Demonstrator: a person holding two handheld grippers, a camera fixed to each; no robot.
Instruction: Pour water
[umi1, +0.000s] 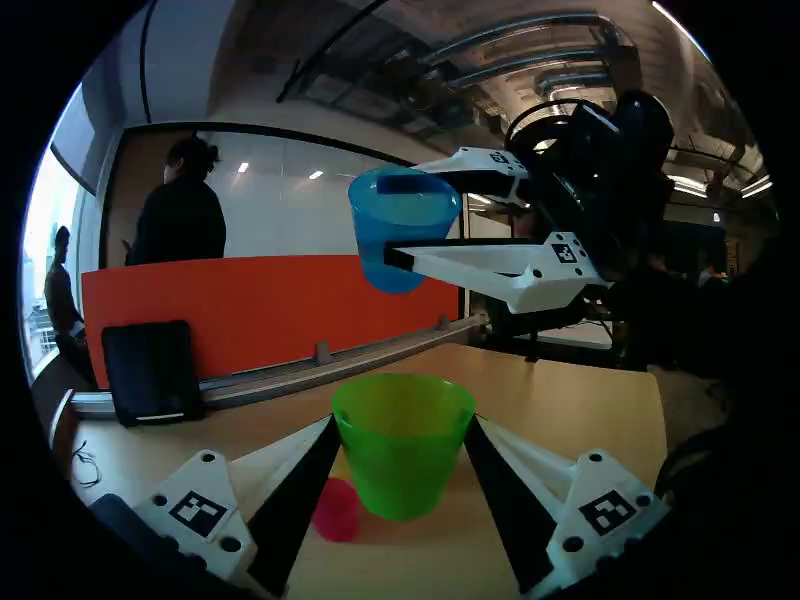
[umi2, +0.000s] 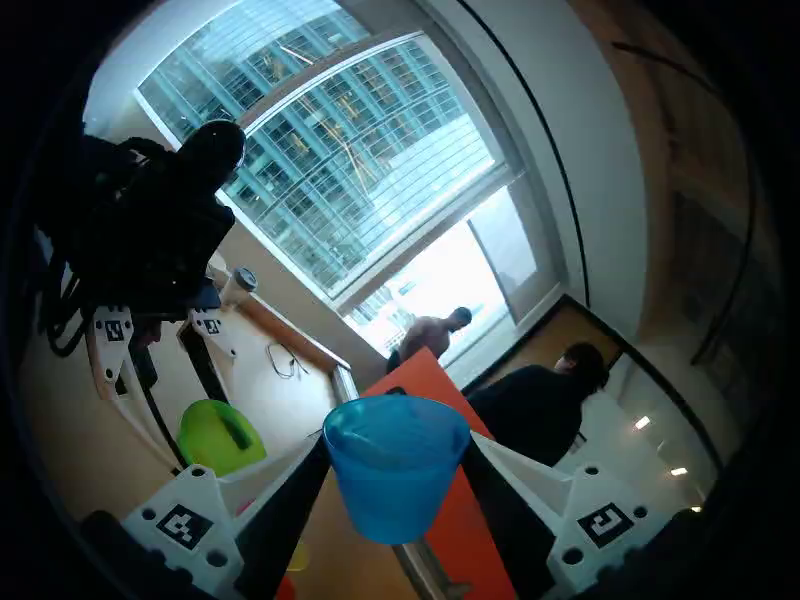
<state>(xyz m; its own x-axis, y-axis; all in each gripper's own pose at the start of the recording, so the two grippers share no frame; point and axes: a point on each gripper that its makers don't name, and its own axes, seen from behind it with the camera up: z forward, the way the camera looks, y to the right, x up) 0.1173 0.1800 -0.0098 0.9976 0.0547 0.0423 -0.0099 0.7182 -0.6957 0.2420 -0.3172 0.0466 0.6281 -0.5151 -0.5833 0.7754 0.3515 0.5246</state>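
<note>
Mouths up, axes near upright: blue cup (umi1: 404, 240), green cup (umi1: 403, 460).

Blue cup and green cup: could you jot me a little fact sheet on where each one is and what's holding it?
blue cup: gripped between the jaws of the right gripper, raised well above the table
green cup: gripped between the jaws of the left gripper, low, near the tabletop
relative position: blue cup higher than green cup, not touching
water: no stream visible; contents cannot be told
nearby: small pink object beside the green cup
</note>
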